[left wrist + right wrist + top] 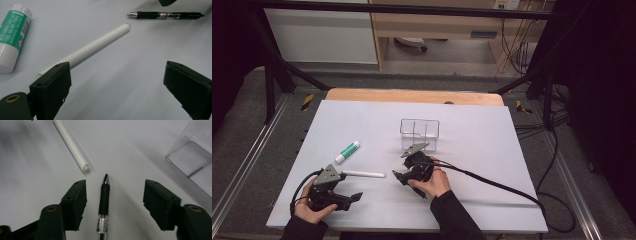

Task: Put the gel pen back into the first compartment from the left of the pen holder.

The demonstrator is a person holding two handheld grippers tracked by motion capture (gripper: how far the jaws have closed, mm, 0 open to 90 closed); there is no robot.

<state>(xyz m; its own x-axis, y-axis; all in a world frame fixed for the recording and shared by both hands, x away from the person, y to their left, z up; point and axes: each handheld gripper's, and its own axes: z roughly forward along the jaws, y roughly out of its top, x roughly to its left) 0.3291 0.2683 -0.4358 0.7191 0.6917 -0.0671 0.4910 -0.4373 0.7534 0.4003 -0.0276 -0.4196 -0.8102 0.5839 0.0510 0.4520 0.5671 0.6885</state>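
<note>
A black ballpoint pen (103, 200) lies on the white table sheet (472, 150), lengthwise between the jaws of my right gripper (116, 195). The jaws stand apart on either side of it and do not touch it. In the high view, the right gripper (398, 176) is low over the sheet's middle and points left. A white capped stick (364, 174) lies just beyond its tips, also seen as a white stick (71, 145). My left gripper (354, 197) is open and holds nothing, and the white stick (95, 46) runs past its left jaw. The pen (165, 15) lies farther off.
A green-and-white glue stick (347, 152) lies left of centre, glue stick (12, 37). A clear plastic compartment box (419, 131) stands behind the right gripper, box (195, 160). A black cable (492, 182) trails right across the sheet.
</note>
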